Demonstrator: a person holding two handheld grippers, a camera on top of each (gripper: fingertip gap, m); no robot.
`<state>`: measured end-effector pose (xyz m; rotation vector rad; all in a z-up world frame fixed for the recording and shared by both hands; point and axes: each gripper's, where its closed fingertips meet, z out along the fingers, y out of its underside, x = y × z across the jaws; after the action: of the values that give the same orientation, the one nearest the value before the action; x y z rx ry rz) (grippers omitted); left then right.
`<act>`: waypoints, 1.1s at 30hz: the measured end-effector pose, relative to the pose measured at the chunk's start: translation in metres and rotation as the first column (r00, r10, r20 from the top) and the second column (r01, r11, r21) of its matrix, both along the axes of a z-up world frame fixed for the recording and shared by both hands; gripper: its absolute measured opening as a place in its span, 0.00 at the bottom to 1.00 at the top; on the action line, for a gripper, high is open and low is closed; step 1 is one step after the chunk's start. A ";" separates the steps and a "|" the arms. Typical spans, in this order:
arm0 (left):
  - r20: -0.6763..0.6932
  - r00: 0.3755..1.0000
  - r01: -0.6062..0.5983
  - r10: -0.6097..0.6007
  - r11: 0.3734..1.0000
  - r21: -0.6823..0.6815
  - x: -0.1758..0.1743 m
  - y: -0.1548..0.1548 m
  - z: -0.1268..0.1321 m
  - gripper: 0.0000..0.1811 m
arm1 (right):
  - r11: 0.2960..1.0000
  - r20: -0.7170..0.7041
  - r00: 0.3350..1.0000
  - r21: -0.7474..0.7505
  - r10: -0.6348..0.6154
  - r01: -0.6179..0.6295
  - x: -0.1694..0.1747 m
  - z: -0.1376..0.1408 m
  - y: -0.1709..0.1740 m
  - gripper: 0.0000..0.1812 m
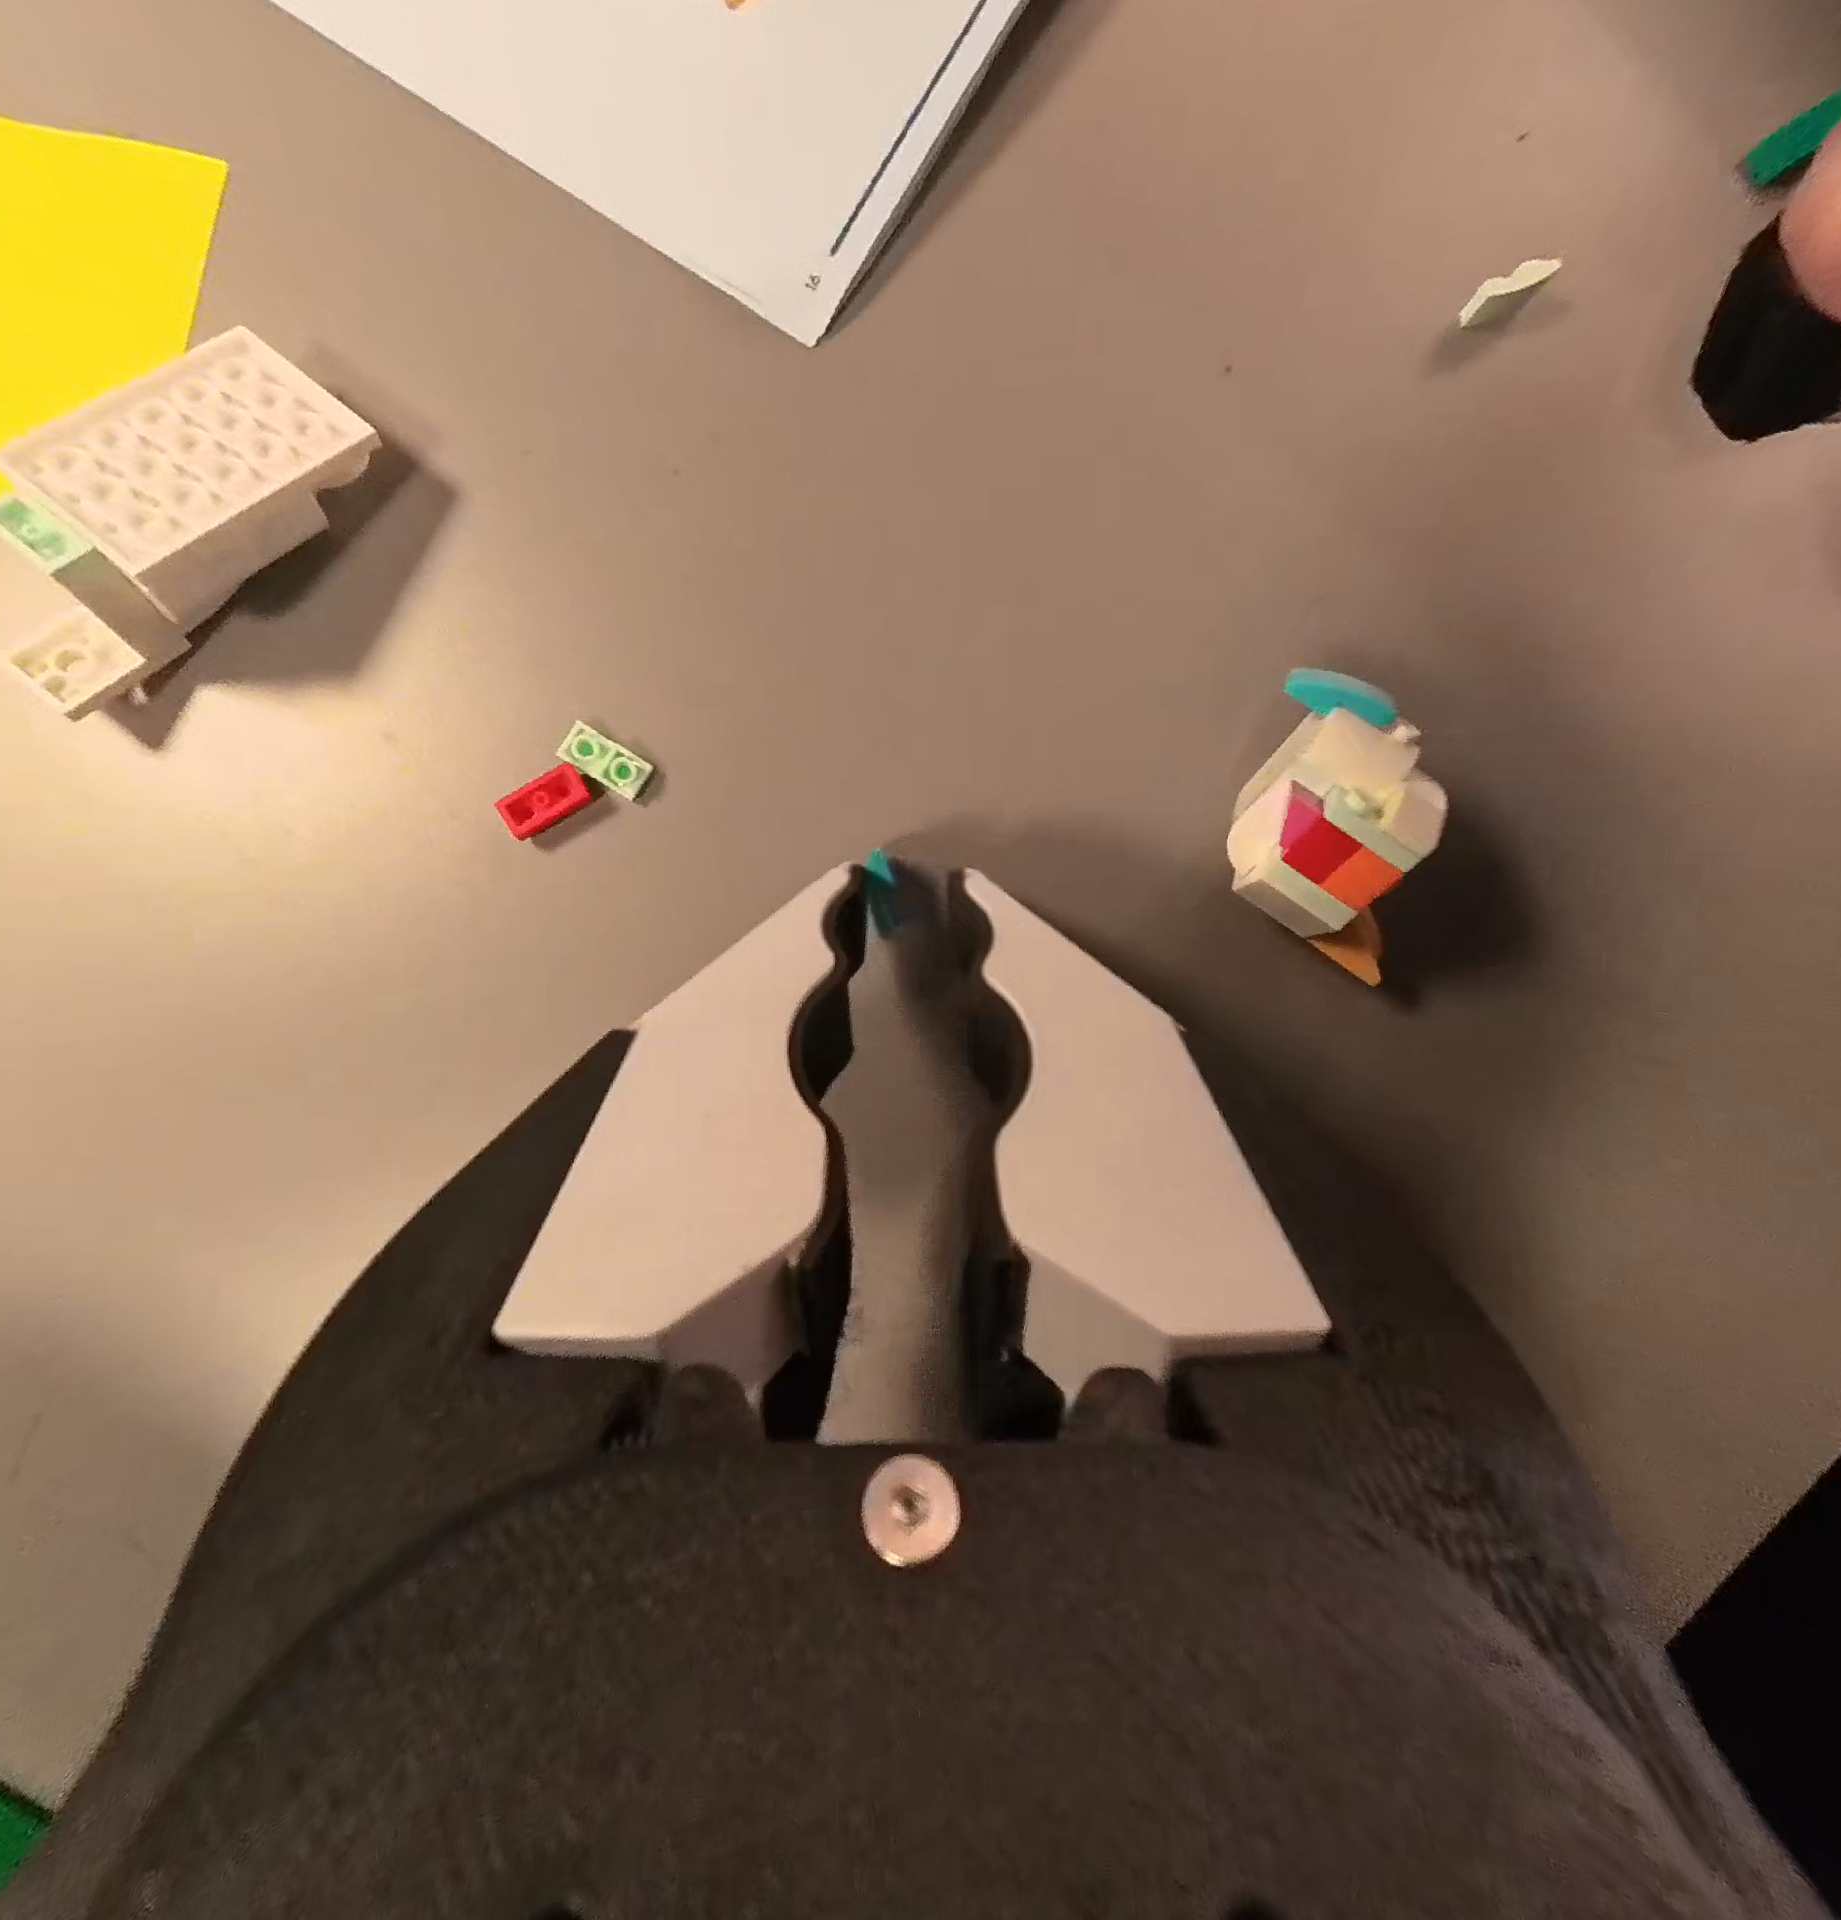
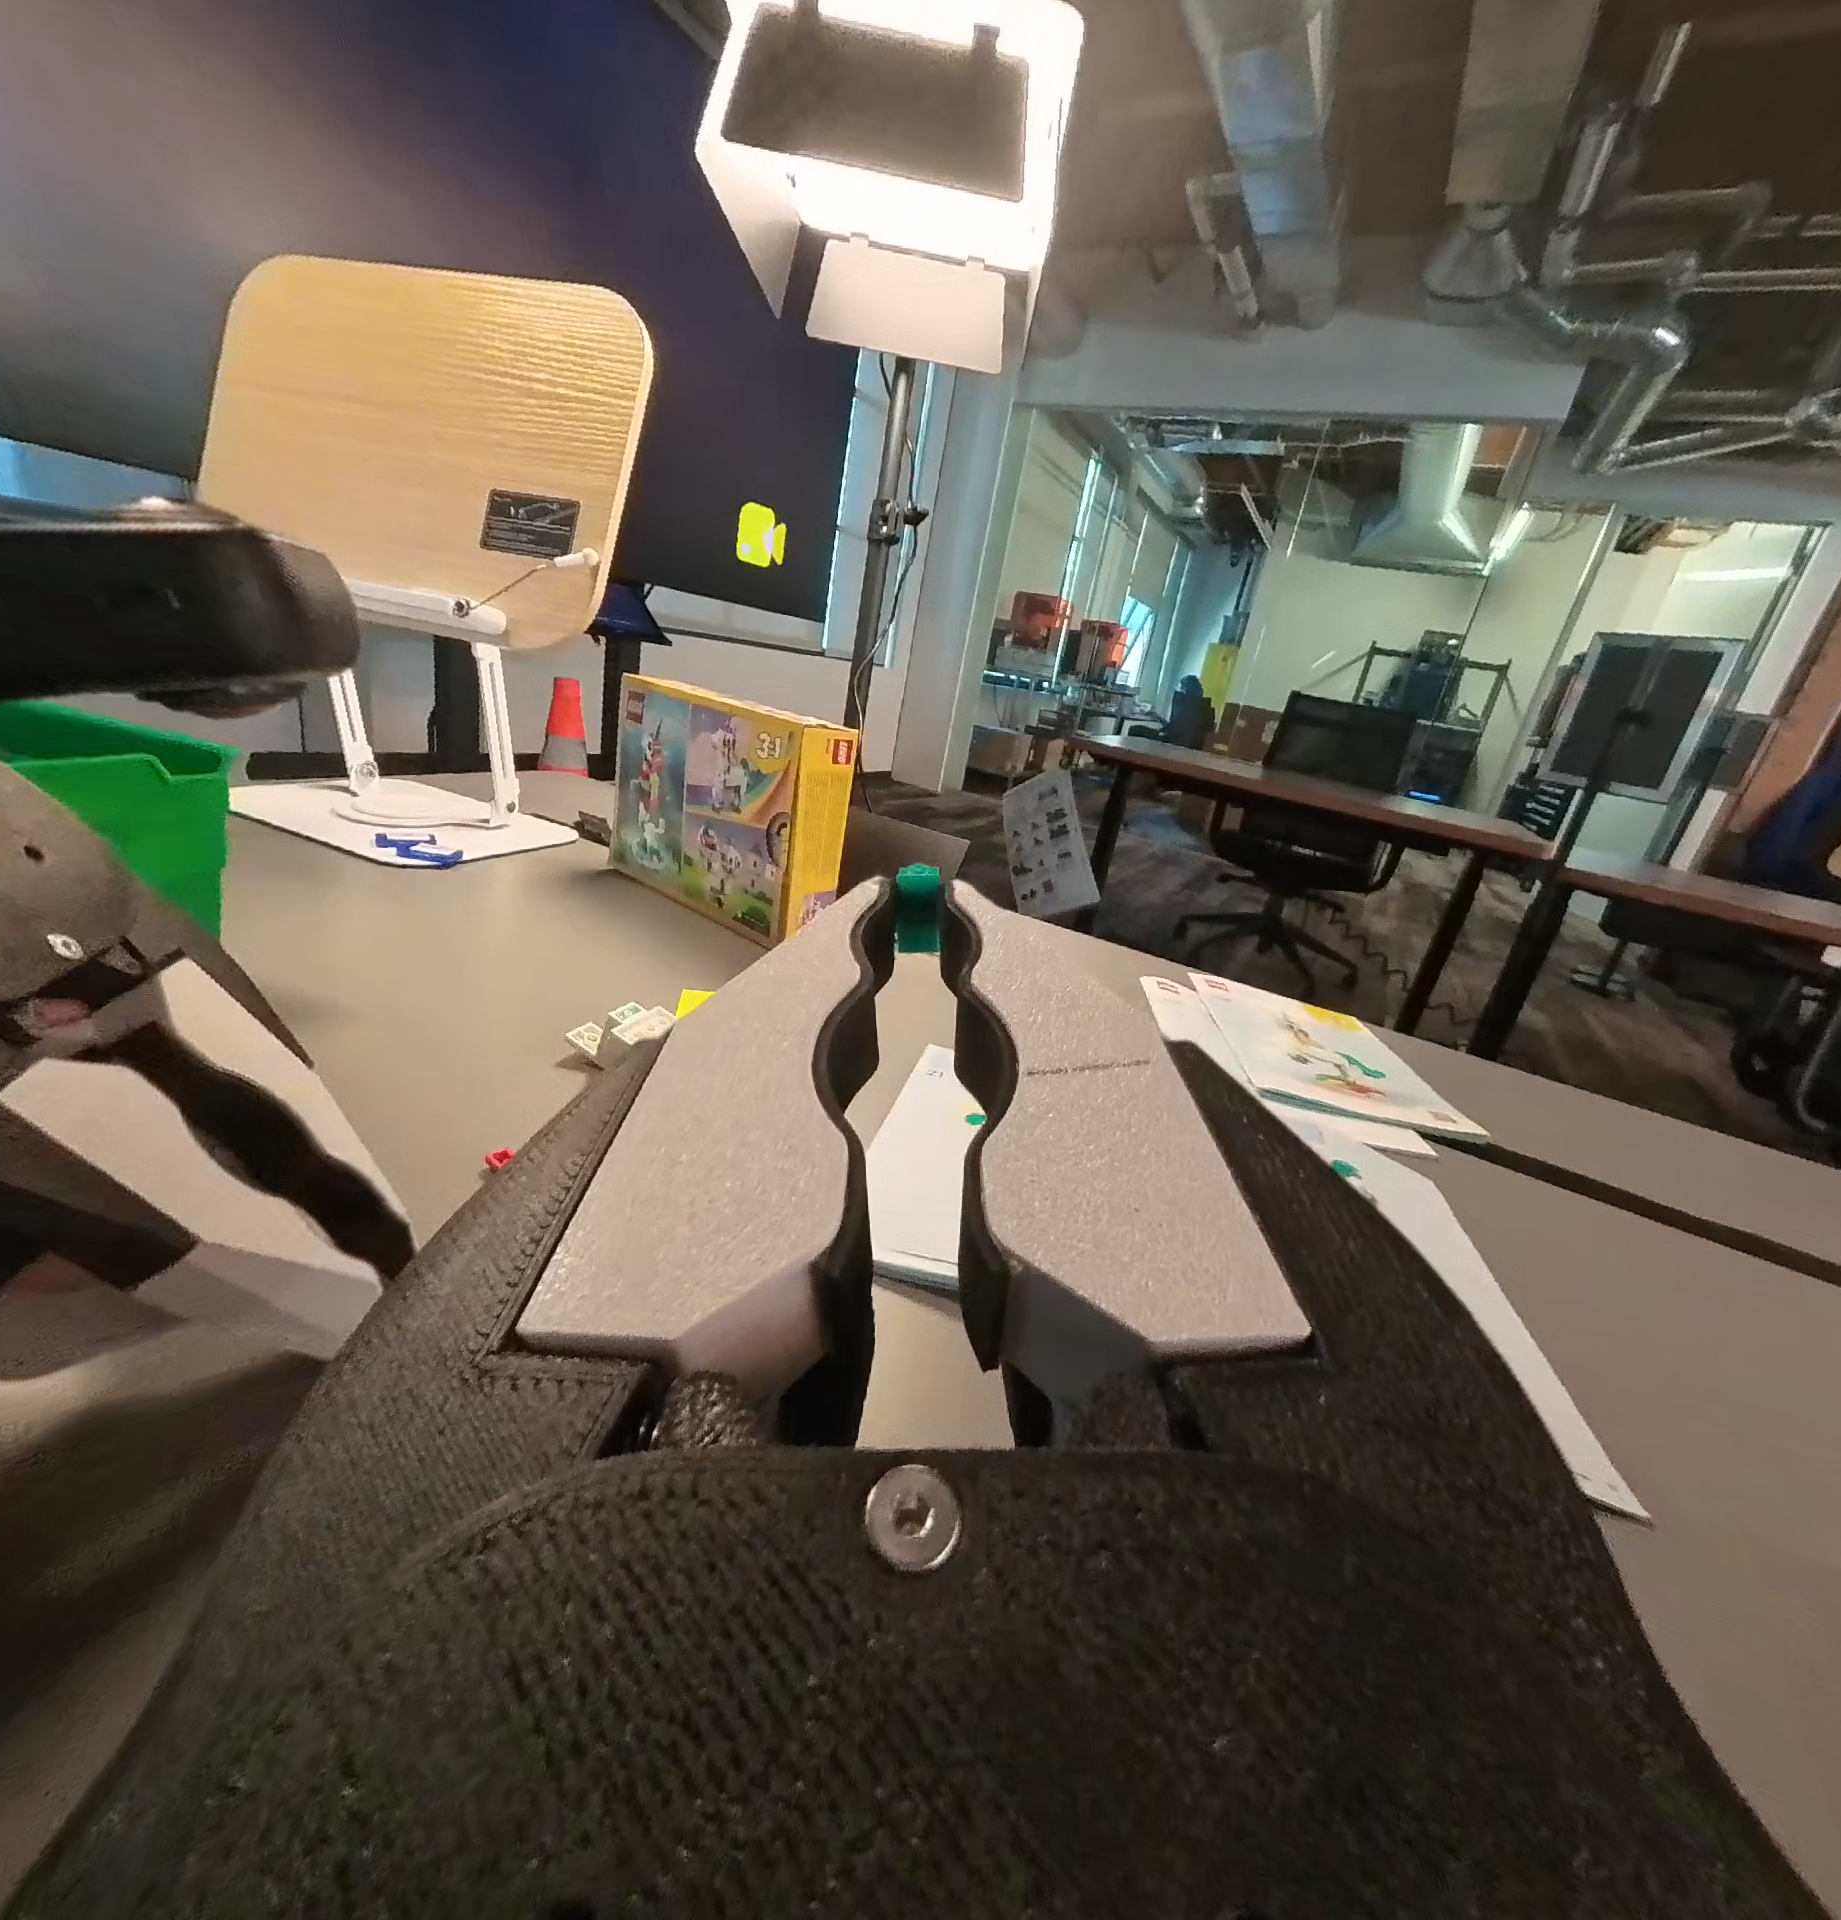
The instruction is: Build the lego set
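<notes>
My left gripper (image 1: 908,878) points down at the grey table (image 1: 999,540). Its jaws stand narrowly apart on a small teal piece (image 1: 882,894) that lies against the left fingertip. A small white, red and orange build (image 1: 1331,831) with a teal tile on top stands to its right. A red plate (image 1: 542,800) and a pale green plate (image 1: 606,762) lie to its left. A white build (image 1: 189,478) lies upside down at the far left. My right gripper (image 2: 916,899) is raised above the table and shut on a small green brick (image 2: 916,925).
An open instruction booklet (image 1: 687,125) and yellow paper (image 1: 64,270) lie at the back, with a pale green piece (image 1: 1508,291) to the right. The right wrist view shows the set's yellow box (image 2: 734,800), a green bin (image 2: 116,790), a wooden stand (image 2: 417,436) and more booklets (image 2: 1311,1060). Across from one pair of fingers to the other is roughly 20 cm. About 5 cm separates my left fingertips from the pale green plate (image 1: 606,762).
</notes>
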<state>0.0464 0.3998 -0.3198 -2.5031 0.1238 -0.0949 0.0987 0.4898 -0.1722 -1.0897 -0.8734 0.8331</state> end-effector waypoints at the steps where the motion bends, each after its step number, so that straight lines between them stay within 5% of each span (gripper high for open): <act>1: 0.007 1.000 -0.002 0.002 1.000 -0.009 0.000 -0.001 -0.003 0.10 | 1.000 0.003 1.000 -0.002 0.002 -0.002 -0.001 -0.001 0.000 0.03; 5: 0.039 0.999 -0.025 0.023 0.999 0.046 -0.003 -0.002 0.003 0.17 | 1.000 0.016 1.000 -0.007 0.006 -0.006 -0.002 -0.003 0.000 0.03; 26: 0.137 0.990 0.023 -0.034 0.997 0.079 0.007 -0.012 0.006 0.17 | 0.998 0.041 0.998 -0.015 0.056 -0.056 -0.010 -0.008 -0.007 0.03; 33: 0.284 0.958 0.034 -0.052 0.997 0.067 0.021 -0.015 0.004 0.17 | 0.998 0.047 0.997 -0.002 0.060 -0.060 -0.011 -0.008 -0.008 0.03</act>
<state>0.0676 0.3848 -0.3162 -2.3965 0.0601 -0.4614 0.0880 0.4815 -0.1801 -1.0913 -0.9492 0.8606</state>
